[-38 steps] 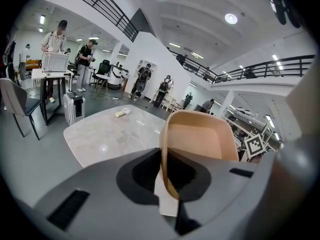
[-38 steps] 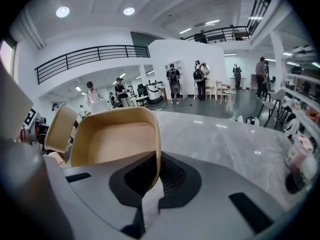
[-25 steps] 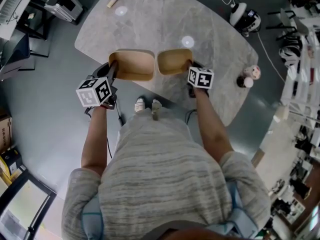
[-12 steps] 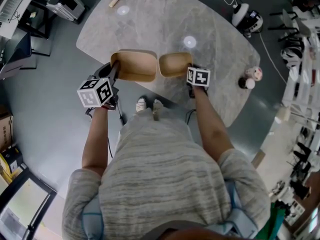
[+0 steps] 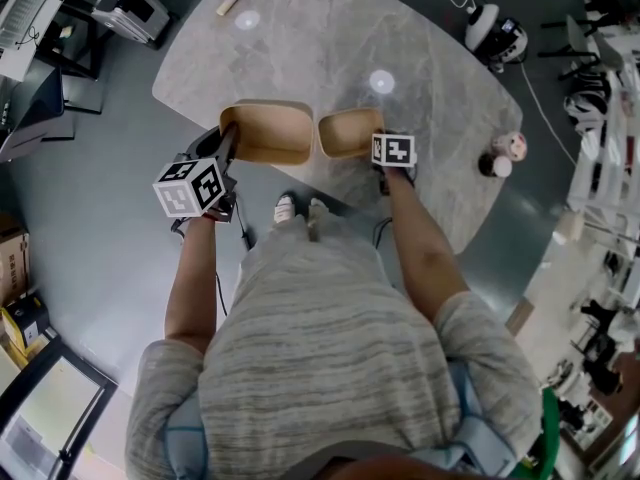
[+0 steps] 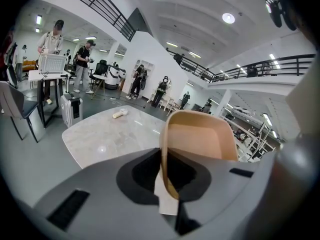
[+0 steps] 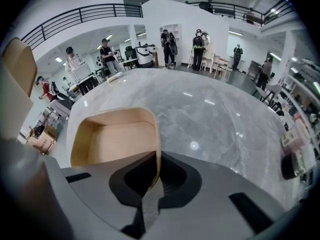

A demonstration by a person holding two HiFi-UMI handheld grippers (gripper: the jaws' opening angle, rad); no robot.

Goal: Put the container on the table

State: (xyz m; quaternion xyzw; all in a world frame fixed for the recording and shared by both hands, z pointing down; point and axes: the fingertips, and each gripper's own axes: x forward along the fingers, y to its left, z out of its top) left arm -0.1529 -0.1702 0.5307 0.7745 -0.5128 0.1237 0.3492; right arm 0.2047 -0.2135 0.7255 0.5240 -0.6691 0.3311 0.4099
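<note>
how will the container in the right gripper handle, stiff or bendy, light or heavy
Likely light: the right hand-held gripper holds the container by one thin wall alone. That wall may flex under a hard pinch. Its wide flat bottom should sit without tipping.

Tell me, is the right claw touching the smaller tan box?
Touching. The right gripper view shows the right gripper with its jaws closed on the rim of the smaller tan container, the wall pinched between them.
</note>
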